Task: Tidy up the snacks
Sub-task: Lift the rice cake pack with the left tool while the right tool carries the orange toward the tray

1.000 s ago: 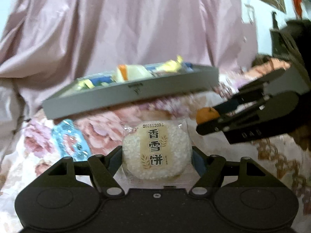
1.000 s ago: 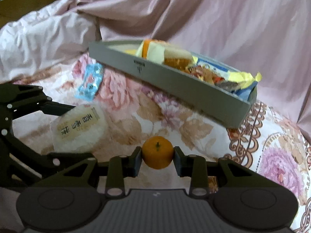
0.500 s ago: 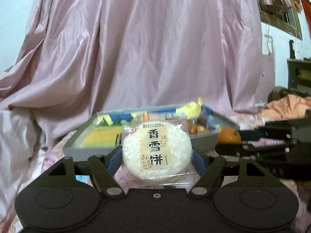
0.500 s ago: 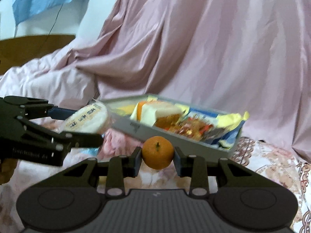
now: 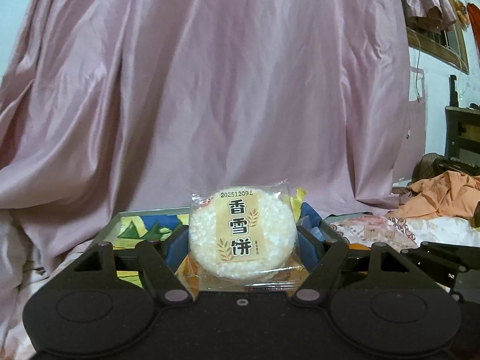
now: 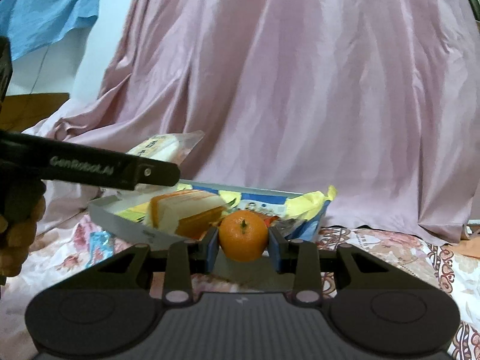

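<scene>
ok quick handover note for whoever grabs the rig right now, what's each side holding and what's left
Left tongs: shut on the wrapped rice cracker, held up in front of the grey tray.
Right tongs: shut on the small orange, held at the tray's near edge.
Tray sits on the floral cloth and already holds several snack packets.
A blue wrapper lies on the cloth outside the tray.
Left: release the cracker and orange into the tray, then probably collect the blue wrapper.
</scene>
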`<action>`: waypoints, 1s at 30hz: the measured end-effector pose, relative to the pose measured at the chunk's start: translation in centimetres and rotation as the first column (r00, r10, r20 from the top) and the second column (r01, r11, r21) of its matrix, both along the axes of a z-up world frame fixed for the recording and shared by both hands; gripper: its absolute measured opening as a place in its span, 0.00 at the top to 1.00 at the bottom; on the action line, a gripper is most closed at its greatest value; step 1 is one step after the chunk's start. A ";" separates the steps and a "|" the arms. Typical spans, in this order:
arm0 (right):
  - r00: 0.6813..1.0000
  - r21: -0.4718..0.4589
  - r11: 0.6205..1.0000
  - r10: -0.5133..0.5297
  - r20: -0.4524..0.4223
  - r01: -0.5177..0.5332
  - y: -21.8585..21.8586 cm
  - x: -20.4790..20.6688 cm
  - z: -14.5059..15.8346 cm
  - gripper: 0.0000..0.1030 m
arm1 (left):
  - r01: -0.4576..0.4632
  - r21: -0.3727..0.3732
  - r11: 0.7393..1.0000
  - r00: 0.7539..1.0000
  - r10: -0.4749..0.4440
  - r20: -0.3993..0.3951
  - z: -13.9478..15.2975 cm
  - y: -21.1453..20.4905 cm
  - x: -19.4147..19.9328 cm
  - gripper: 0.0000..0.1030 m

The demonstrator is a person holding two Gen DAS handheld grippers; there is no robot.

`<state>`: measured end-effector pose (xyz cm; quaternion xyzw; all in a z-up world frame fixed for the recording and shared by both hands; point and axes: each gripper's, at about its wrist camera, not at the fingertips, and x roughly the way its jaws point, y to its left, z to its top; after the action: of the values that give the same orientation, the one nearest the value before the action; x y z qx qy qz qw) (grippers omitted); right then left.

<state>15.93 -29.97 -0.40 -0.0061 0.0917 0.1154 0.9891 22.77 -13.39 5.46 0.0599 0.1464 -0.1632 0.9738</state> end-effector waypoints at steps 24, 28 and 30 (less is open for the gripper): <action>0.999 -0.021 0.999 -0.036 -0.014 0.035 -0.2 2.3 -0.1 0.62 | -0.008 0.024 1.000 0.991 0.011 -0.135 -1.1 -3.0 4.9 0.27; 0.999 -0.025 0.999 -0.034 -0.021 0.033 -0.2 2.4 -0.2 0.62 | -0.011 0.028 1.000 0.990 0.015 -0.140 -1.2 -2.9 4.9 0.27; 0.999 -0.028 0.999 -0.032 -0.024 0.032 -0.2 2.4 -0.2 0.62 | -0.013 0.027 1.000 0.989 0.017 -0.145 -1.2 -2.9 5.0 0.27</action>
<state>18.37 -30.13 -0.59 -0.0168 0.1056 0.0983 0.9894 27.73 -16.33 4.25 0.0595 0.2194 -0.1580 0.9609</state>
